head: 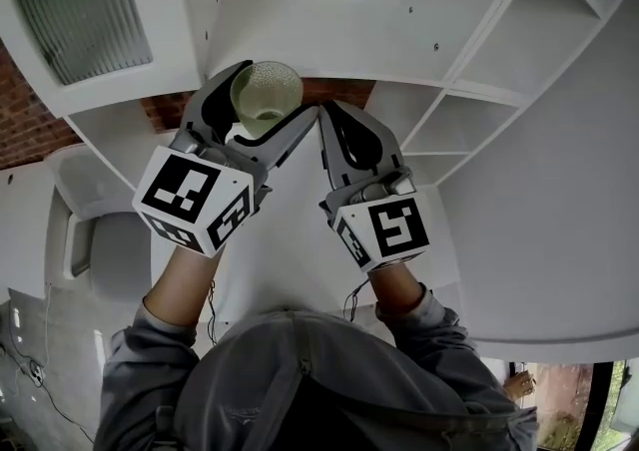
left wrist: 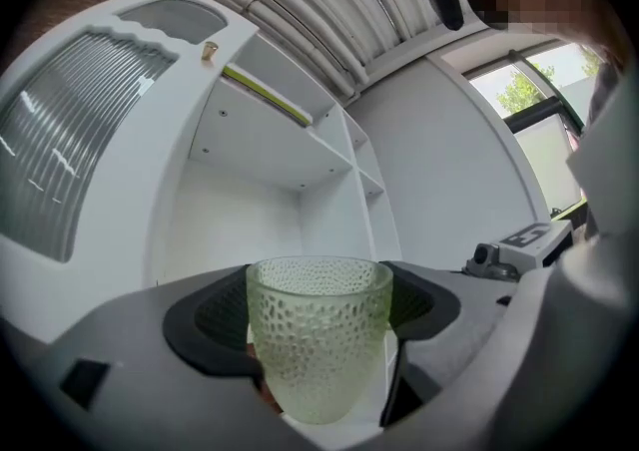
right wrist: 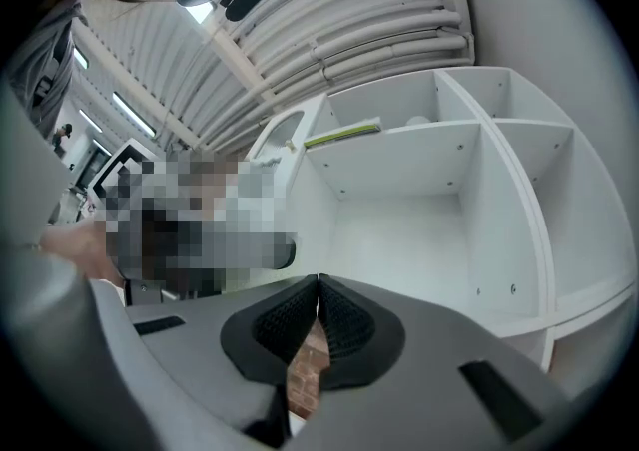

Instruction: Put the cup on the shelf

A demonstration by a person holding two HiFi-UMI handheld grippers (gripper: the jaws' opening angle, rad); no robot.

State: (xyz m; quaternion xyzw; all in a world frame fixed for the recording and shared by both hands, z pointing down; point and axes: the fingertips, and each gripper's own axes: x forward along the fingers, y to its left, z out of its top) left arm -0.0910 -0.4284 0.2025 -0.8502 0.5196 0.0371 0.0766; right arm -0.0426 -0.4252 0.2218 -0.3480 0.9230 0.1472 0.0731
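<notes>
Up at the shelf, head view: the person holds both tools raised toward the white shelf [head: 319,35]; a brick wall [head: 30,125] shows behind it.
Cup, head view: the pale green cup [head: 266,95] sits mouth-up between the jaws of the left gripper [head: 270,98], in the air before the compartments and not standing on any board.
Right gripper, head view: the right gripper [head: 325,116] rides just beside the left one, jaws pressed together, carrying nothing.
Grip, left gripper view: the left gripper [left wrist: 319,324] is clamped on the cup [left wrist: 319,339], and its dark pads [left wrist: 212,321] meet the wall on both sides below the rim.
Target, left gripper view: an open compartment of the shelf [left wrist: 250,190] lies straight ahead beyond the rim.
Right gripper view: the right gripper [right wrist: 318,314] has its ribbed jaws meeting at the tips with nothing between them; the empty shelf [right wrist: 399,210] lies ahead.
Handling: dimpled glass, so likely stiff, fairly weighty for its size and breakable. The texture should help the pads bite.
Where to hold: the wall narrows downward, so a mid-wall grip seems safest, and the cup should be set down gently on its base.
</notes>
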